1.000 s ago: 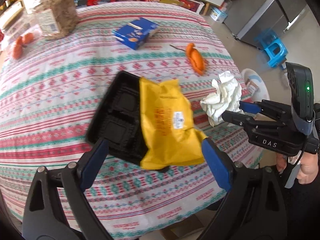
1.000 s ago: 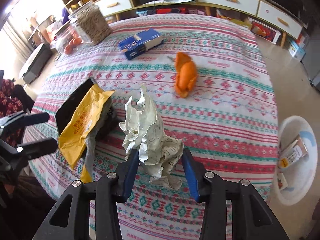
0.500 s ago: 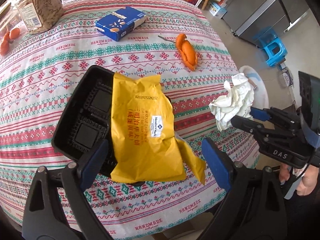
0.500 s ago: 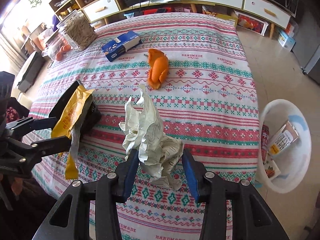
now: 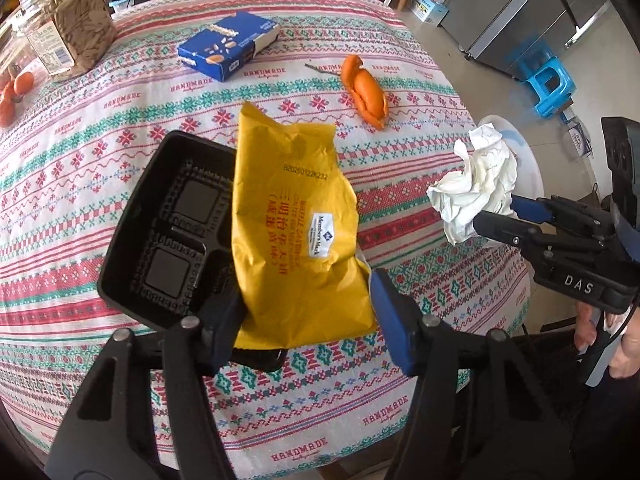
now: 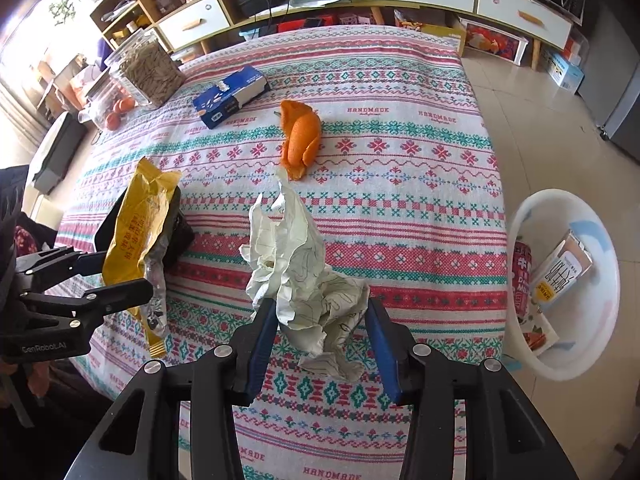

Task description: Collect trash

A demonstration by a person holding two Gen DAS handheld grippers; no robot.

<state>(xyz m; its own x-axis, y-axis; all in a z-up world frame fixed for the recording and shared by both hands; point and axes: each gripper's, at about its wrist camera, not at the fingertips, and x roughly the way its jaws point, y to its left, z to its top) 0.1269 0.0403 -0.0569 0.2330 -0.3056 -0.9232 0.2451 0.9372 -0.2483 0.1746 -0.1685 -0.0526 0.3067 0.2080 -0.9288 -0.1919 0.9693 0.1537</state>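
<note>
The crumpled white paper [image 6: 308,276] sits clamped between the blue pads of the right gripper [image 6: 320,320], its jaws closed partway onto the wad, which sticks up and forward out of them above the tablecloth [image 6: 400,208]. From the left wrist view the same paper [image 5: 476,192] shows at about 3 o'clock, held over the table's right edge with the white basin [image 5: 528,168] behind it.

The left gripper [image 5: 304,312] has its jaws pressed in against the yellow snack bag [image 5: 296,240], which lies over the black plastic tray [image 5: 172,232]; bag and tray look lifted at a tilt, the tray at 9 o'clock of the bag. Whether the pads also pinch the tray itself I cannot tell. In the right wrist view the bag [image 6: 136,236] and tray hang at 9 o'clock, in the left gripper [image 6: 116,276].

On the cloth, an orange peel [image 6: 298,136] lies at 12 o'clock of the paper, a blue box [image 6: 230,96] at 11 o'clock beyond it, and a clear jar of seeds [image 6: 150,68] farther out at 10 o'clock.

The white basin [image 6: 560,368] stands on the floor at 3 o'clock, beside the table, with packets [image 6: 560,276] inside.
</note>
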